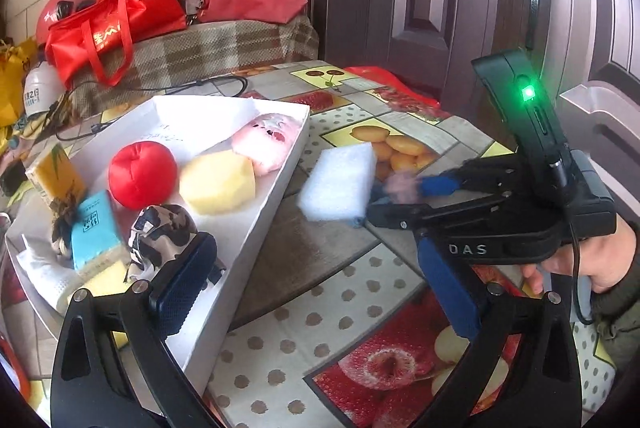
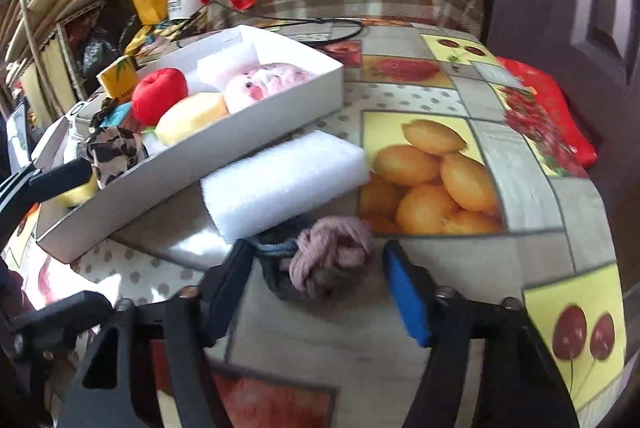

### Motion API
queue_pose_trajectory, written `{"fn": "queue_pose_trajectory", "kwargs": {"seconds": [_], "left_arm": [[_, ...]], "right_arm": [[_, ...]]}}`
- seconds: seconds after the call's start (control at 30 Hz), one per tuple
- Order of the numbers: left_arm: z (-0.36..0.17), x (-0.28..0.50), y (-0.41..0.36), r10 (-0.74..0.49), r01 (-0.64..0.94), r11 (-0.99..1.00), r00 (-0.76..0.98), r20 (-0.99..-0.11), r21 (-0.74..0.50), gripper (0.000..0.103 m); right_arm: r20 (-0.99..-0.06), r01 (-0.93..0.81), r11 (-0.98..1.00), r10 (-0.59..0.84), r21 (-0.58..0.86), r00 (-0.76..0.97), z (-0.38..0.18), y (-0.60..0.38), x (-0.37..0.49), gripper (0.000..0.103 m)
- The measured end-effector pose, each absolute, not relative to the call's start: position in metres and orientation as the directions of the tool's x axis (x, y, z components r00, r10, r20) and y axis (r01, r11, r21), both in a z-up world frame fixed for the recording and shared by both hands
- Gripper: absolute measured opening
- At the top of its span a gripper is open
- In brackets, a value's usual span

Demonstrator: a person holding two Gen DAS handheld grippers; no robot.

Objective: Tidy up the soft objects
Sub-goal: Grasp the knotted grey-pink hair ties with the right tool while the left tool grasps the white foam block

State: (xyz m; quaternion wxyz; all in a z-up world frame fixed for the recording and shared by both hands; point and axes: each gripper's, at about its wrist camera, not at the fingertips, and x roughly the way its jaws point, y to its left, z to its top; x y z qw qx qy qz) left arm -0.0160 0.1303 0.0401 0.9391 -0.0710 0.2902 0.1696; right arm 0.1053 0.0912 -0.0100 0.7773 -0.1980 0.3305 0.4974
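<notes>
Right gripper [image 2: 316, 292] is down at the table [image 2: 532, 184] with its jaws spread wide, and the pink-and-blue knotted rope toy [image 2: 326, 260] lies on the cloth right between the fingertips, neither pad touching it. The toy touches the near edge of the white foam block [image 2: 280, 180], which lies just beside the white box [image 2: 224, 144]. Left gripper [image 1: 316, 292] gapes too, nothing in it, one finger over the box's near corner by the camouflage pouch [image 1: 160, 236].
</notes>
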Motion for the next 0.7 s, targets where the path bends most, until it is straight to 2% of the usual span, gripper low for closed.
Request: {"fn": "queue_pose_trajectory", "kwargs": {"seconds": [0.03,0.13,0.27,0.37,0.43,0.5,0.57,0.63,0.7], "left_arm": [[0.04,-0.016,0.13,0.277,-0.359,0.933,0.775,-0.569,-0.035,0.102],[0.04,-0.016,0.13,0.274,-0.356,0.934,0.777,-0.567,-0.036,0.102],[0.04,-0.013,0.129,0.269,-0.35,0.936,0.77,-0.578,-0.03,0.102],[0.037,-0.003,0.127,0.248,-0.322,0.947,0.755,-0.607,-0.013,0.102],[0.04,0.014,0.122,0.239,-0.289,0.957,0.771,-0.591,0.01,0.102],[0.041,0.037,0.12,0.249,-0.281,0.959,0.767,-0.592,0.039,0.102],[0.036,0.063,0.123,0.249,-0.291,0.956,0.734,-0.632,0.039,0.102],[0.029,0.084,0.128,0.26,-0.32,0.946,0.686,-0.68,0.04,0.101],[0.028,0.097,0.126,0.291,-0.332,0.94,0.671,-0.682,0.074,0.102]], "right_arm": [[-0.709,-0.916,0.4,0.653,0.024,0.267,-0.01,0.091,0.102,0.03],[-0.704,-0.939,0.344,0.666,-0.003,0.246,-0.009,0.085,0.087,0.026],[-0.718,-0.95,0.312,0.658,-0.014,0.227,-0.012,0.056,0.072,0.025],[-0.715,-0.925,0.381,0.643,-0.011,0.273,-0.013,0.018,0.078,0.025],[-0.704,-0.886,0.464,0.626,-0.012,0.337,-0.01,-0.006,0.092,0.026],[-0.692,-0.851,0.521,0.637,0.062,0.339,-0.009,-0.023,0.111,0.026],[-0.69,-0.838,0.531,0.655,0.129,0.309,-0.01,-0.029,0.12,0.026],[-0.679,-0.835,0.528,0.671,0.156,0.297,-0.009,-0.032,0.123,0.026],[-0.674,-0.837,0.523,0.678,0.163,0.293,-0.008,-0.033,0.124,0.026]]}}
